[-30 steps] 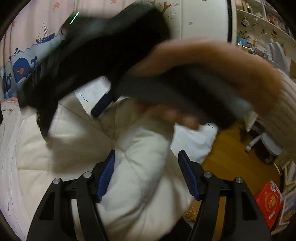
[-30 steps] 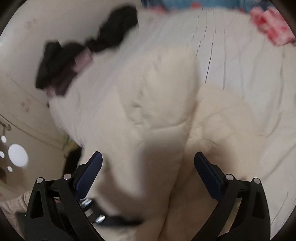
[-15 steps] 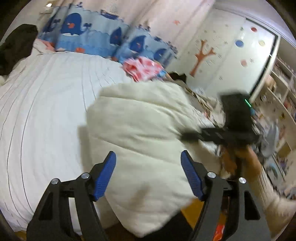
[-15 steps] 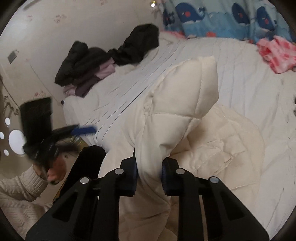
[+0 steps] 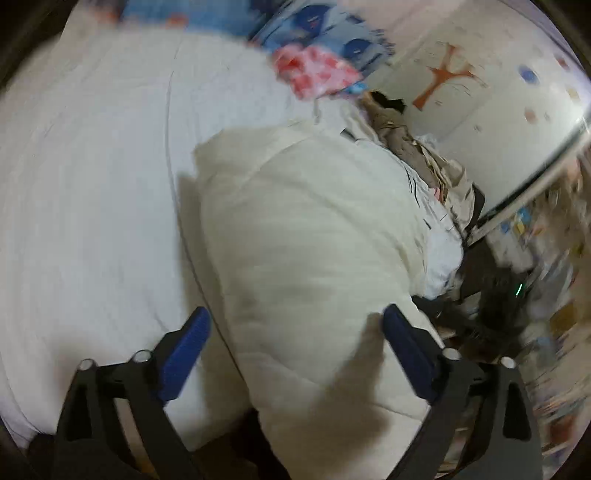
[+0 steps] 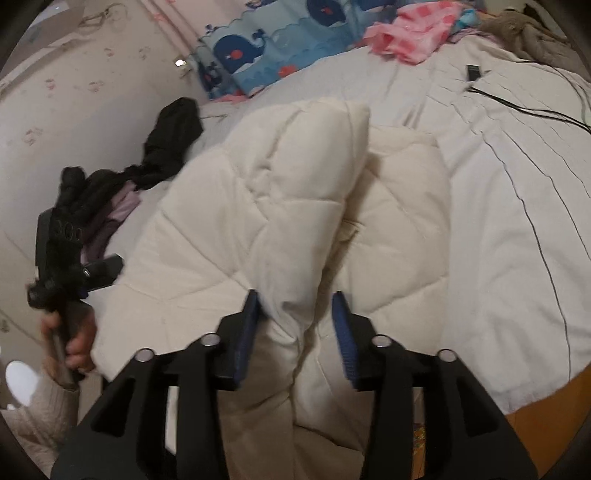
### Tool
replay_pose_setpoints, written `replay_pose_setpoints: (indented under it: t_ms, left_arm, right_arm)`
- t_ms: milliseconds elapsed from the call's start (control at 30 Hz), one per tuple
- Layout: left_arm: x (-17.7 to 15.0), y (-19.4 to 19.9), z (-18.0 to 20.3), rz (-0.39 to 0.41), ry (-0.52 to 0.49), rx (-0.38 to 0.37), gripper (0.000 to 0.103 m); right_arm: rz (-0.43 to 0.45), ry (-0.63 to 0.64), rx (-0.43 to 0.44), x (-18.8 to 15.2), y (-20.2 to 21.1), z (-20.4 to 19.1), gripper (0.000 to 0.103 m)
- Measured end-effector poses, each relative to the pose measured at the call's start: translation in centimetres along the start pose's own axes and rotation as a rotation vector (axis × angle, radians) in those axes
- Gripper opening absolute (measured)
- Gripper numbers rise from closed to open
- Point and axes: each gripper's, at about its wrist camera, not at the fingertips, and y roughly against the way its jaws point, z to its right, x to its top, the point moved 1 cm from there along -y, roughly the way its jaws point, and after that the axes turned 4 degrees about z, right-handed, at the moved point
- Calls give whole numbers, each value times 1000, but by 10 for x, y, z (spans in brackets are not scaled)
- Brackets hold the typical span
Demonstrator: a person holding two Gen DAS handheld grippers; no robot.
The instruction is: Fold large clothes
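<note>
Room: bedroom, with 1 wide bed [image 6: 509, 206] under a white sheet ruled with thin dark lines, and whale-print blue bumpers [image 6: 266, 48] along its far edge.
Right gripper [image 6: 297, 325]: my jaws stand partly apart and are opening; 1 puffy fold of the cream quilted jacket [image 6: 303, 192] sits between the 2 blue pads, the left pad against it, the right pad with a small gap, so I see no pinch.
Left gripper [image 5: 295, 339]: my jaws are wide and opening; the jacket [image 5: 303, 236] lies below and between the 2 blue pads, and neither pad presses on it.
Left hand [image 6: 75, 343]: seen from my right camera, it grips the left tool's handle beside the jacket's edge, with a cream knit sleeve behind it.
Jacket: 1 garment, padded, diamond-stitched, bunched at the near side of the bed and hanging over the edge.
Other clothes: 1 dark heap [image 6: 147, 162] with a mauve piece at the bed's left, 1 pink-and-red patterned piece [image 6: 410, 33] at the far side, 1 tan heap [image 5: 413, 147] by the wall.
Cables: thin black leads [image 6: 517, 103] trail across the sheet; I cannot count them.
</note>
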Motion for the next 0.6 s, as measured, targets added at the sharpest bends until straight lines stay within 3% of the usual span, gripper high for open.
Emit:
replay_pose_setpoints:
  t_ms: [100, 133, 233, 367, 433, 600]
  left_arm:
    - [2, -40, -15, -118, 118, -150, 97]
    - [1, -47, -14, -124, 131, -164, 97]
    - [4, -49, 18, -65, -4, -108, 97]
    - [15, -20, 43, 46, -173, -90, 82]
    - [22, -1, 41, 79, -209, -82, 80]
    - [63, 72, -9, 246, -228, 118, 79]
  right_arm:
    - [55, -82, 22, -18, -17, 9, 47]
    - [75, -101, 23, -22, -20, 10, 48]
    - [112, -123, 44, -24, -30, 10, 49]
    - [151, -130, 123, -5, -37, 3, 49]
    - [152, -78, 162, 14, -51, -23, 48]
    - [94, -8, 289, 64, -135, -100, 48]
